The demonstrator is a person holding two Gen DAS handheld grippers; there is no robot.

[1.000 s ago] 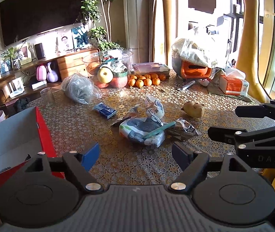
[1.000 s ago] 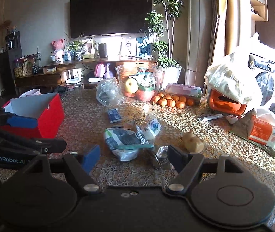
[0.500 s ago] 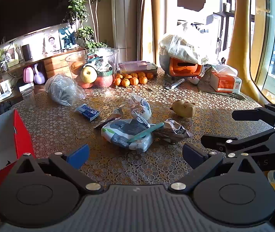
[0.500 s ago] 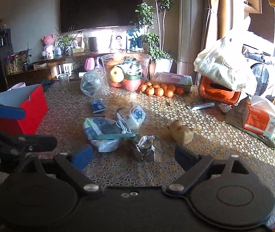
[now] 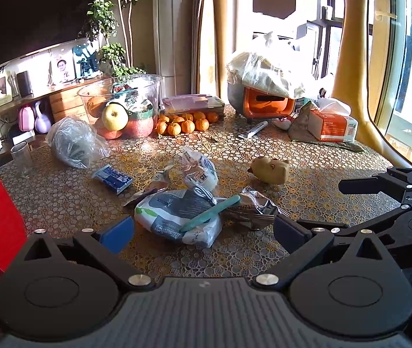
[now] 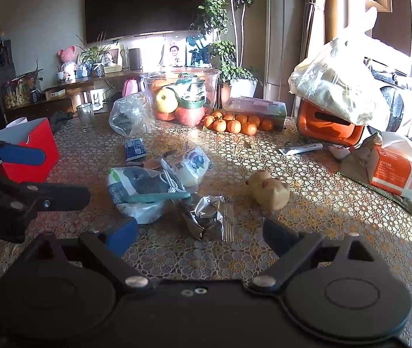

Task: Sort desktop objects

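Both grippers were spread wide and held nothing. My left gripper (image 5: pixel 203 229) pointed straight at the white bag (image 5: pixel 177 217) near the table's front edge; its green stick (image 5: pixel 211 213) slanted up right. My right gripper (image 6: pixel 200 233) faced the foil wrapper (image 6: pixel 209 216).

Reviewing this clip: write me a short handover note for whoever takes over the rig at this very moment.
Left tool: open, empty, above the white-and-grey pouch with the teal stick lying on it.
Right tool: open, empty, in front of the crumpled silver wrapper.
Also loose on the table: blue packet, small white bag, tan pig toy.
Red box stands open at the left edge.
Done: nothing visibly sorted.
Left: every piece; the wrapper looks the easiest first pick.
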